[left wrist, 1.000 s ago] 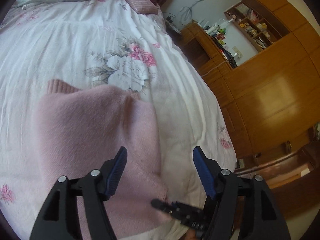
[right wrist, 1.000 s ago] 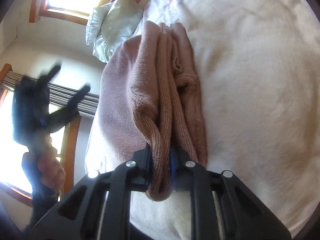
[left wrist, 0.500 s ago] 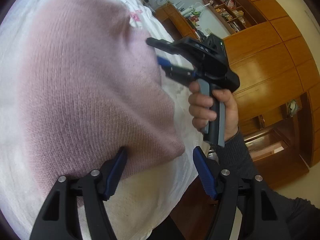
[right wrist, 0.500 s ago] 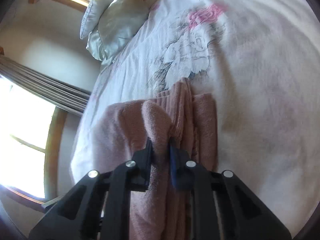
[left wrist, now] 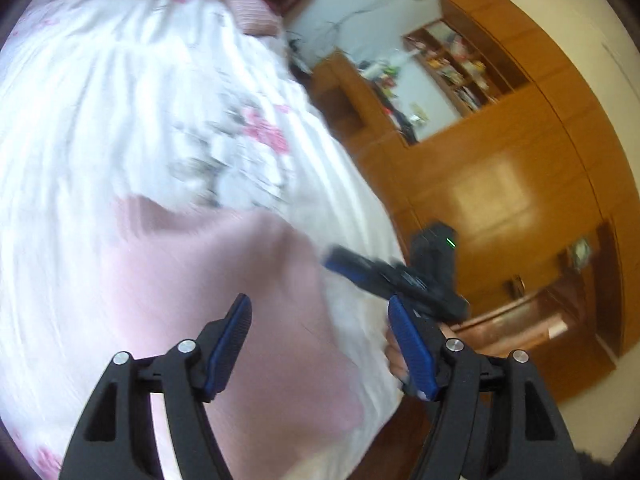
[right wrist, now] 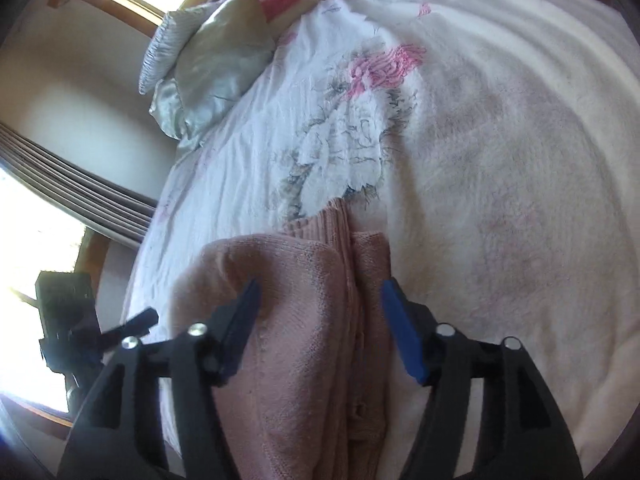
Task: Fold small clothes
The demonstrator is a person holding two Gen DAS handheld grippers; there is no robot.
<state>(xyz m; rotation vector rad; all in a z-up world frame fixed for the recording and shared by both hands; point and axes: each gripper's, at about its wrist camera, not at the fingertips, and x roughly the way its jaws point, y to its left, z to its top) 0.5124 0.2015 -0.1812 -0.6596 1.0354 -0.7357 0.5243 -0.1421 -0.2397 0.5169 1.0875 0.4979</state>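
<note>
Right gripper (right wrist: 318, 322) has let go since half a second ago, jaws now wide apart over the folded pink sweater (right wrist: 304, 344) lying on the floral bedspread (right wrist: 500, 160). Left gripper (left wrist: 318, 344) is wide open too, empty; only its blurry view shows the wooden wardrobe (left wrist: 500, 184).

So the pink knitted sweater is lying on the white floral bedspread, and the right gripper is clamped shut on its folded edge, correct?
Not quite. The pink knitted sweater does lie on the white floral bedspread, but the right gripper is open: the right wrist view shows its jaws spread wide on either side of the folded edge, gripping nothing.
</note>
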